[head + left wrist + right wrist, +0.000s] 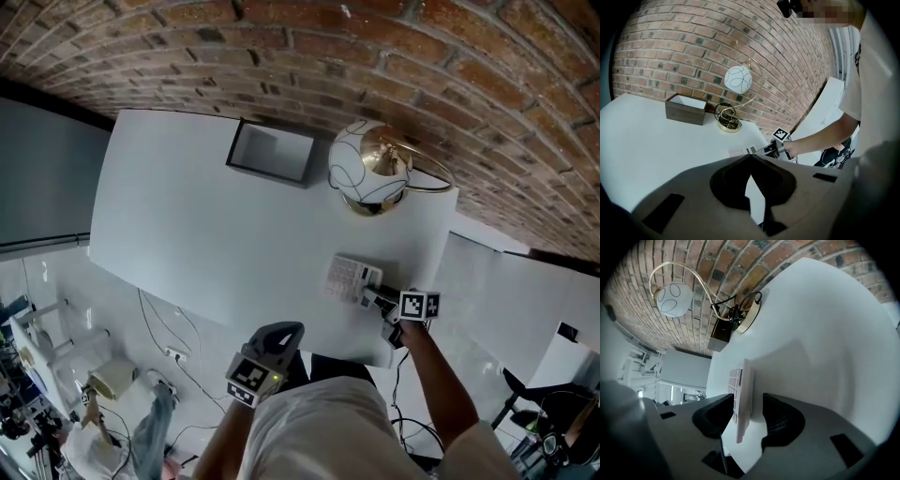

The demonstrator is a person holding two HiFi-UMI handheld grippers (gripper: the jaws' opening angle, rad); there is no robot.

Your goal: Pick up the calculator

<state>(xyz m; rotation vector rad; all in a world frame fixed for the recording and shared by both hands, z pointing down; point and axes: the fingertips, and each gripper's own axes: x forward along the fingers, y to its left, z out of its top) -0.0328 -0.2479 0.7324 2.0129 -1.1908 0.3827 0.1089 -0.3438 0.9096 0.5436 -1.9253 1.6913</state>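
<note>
Straddling the calculator [740, 385], right gripper [748, 396] seems open, unclamped; left gripper [751, 157] closed, empty.

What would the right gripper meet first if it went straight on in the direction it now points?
The calculator: it already sits between the open jaws of the right gripper, so going on would only take it deeper in. Beyond it probably comes the white table, though the depth is unclear.

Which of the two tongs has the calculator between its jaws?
The right tongs: the calculator lies between its open jaws. The left tongs are shut and empty.
</note>
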